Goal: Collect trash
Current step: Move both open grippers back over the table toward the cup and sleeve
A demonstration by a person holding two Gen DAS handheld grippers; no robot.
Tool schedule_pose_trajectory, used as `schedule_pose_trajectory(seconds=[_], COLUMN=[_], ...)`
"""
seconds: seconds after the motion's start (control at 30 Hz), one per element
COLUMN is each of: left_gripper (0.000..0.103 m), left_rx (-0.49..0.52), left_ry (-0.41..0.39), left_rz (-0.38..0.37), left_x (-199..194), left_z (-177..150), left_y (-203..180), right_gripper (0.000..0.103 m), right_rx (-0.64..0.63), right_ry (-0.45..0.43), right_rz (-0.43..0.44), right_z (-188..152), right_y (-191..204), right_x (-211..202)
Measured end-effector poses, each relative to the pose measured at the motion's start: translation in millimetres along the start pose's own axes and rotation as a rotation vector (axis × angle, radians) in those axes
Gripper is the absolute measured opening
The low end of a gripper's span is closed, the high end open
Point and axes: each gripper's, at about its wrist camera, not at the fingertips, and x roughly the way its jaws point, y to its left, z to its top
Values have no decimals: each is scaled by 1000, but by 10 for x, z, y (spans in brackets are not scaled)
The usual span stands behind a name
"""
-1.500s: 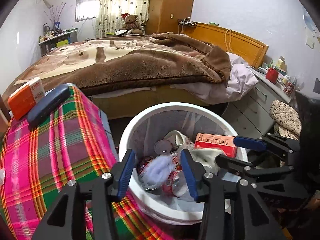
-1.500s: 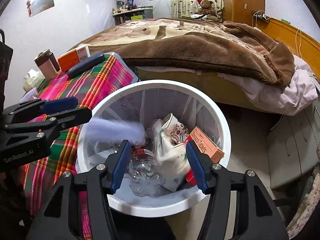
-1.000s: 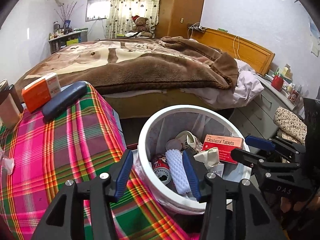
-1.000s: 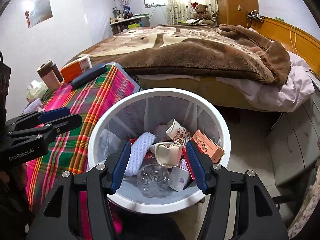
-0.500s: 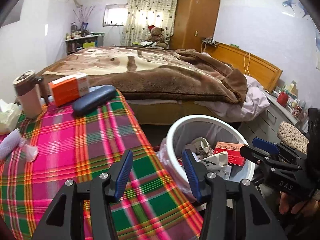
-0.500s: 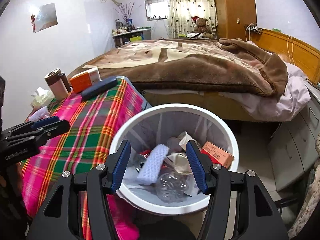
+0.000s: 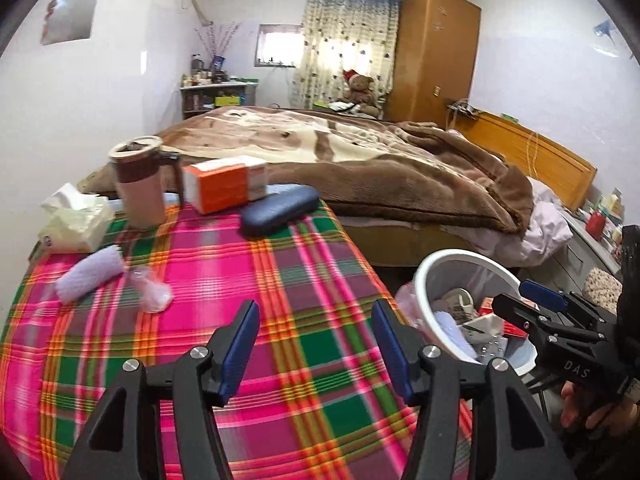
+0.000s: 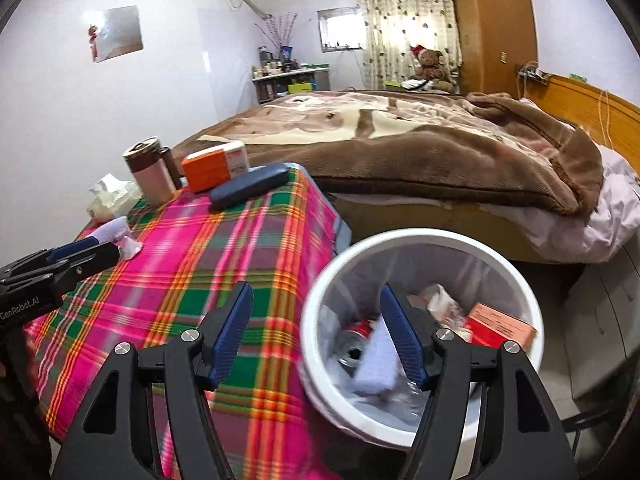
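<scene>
A white trash bin [image 8: 516, 280] stands beside the plaid-covered table [image 7: 304, 280]; it holds a white foam net [image 8: 376, 372], a can, a red tablet box [image 8: 502, 326] and other trash. The bin also shows in the left wrist view [image 7: 430, 280]. On the table lie a white foam net [image 7: 90, 274] and a crumpled clear wrapper [image 7: 154, 294]. My left gripper [image 7: 316, 344] is open and empty above the table. My right gripper [image 8: 318, 336] is open and empty, over the table edge and the bin's left rim.
At the table's far end stand a brown mug [image 7: 138, 184], an orange box [image 7: 224, 186], a dark glasses case [image 7: 278, 210] and a tissue pack [image 7: 76, 220]. A bed with a brown blanket [image 7: 360, 160] lies behind. A dresser [image 7: 588, 240] is at the right.
Both grippers have swung left, away from the bin and over the table. The foam net dropped from the left gripper now lies in the bin. More of the table's left end has come into view.
</scene>
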Motion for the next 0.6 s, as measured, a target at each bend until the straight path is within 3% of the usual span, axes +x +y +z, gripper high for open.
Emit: schedule_pose_trajectory(seconds=[0.6], left_gripper=[59], left_rx=[-123], left_ry=[-21], left_rz=[179], left_x=[-262], left_z=[-21], left_y=[1337], right_gripper=[68], right_rx=[-77], right_ry=[19], right_rz=[111], right_z=[160], right_y=[1008], right_x=[352])
